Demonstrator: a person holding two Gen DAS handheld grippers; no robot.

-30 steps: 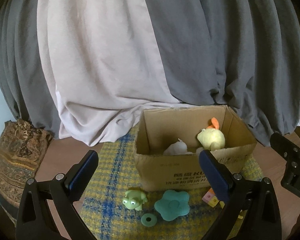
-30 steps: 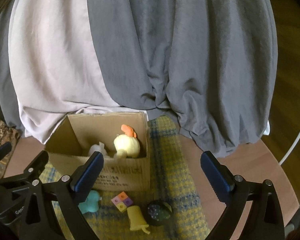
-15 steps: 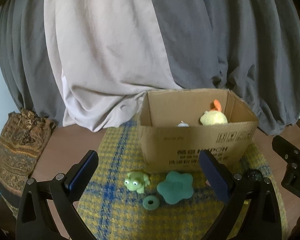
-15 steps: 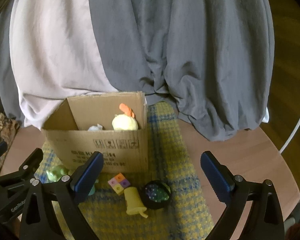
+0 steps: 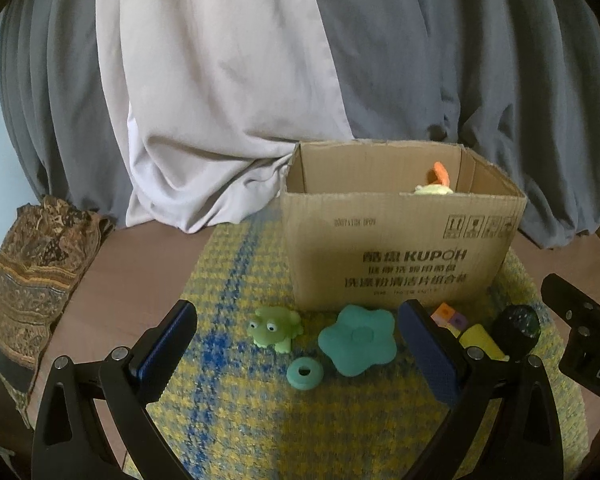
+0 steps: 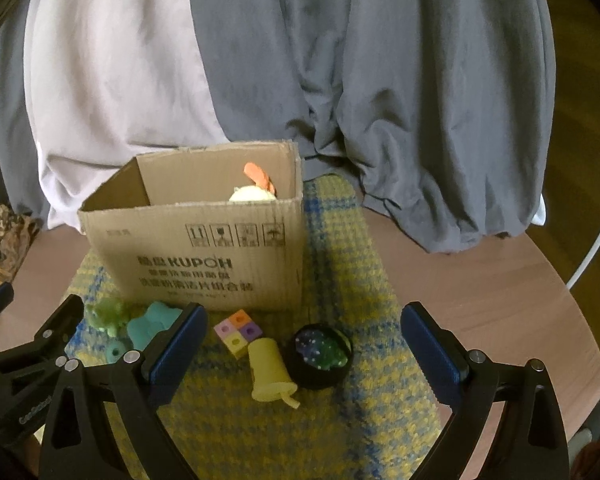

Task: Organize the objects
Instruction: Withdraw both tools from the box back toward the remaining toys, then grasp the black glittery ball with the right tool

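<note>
The left gripper [image 5: 298,350] is hovering wide open over the frog [image 5: 275,326], ring [image 5: 305,373] and teal flower [image 5: 357,339], all lying before the cardboard box [image 5: 396,252] on the checked mat [image 5: 236,412].

Left gripper [image 5: 296,356] and right gripper [image 6: 304,354] gape empty.

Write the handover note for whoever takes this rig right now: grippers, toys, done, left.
Left gripper: open, holds nothing. Right gripper: open, holds nothing.
Done: yellow plush is in the box.
Left, all on the mat in front of the box: frog, teal flower, teal ring, colored block, yellow bell, dark ball.
</note>
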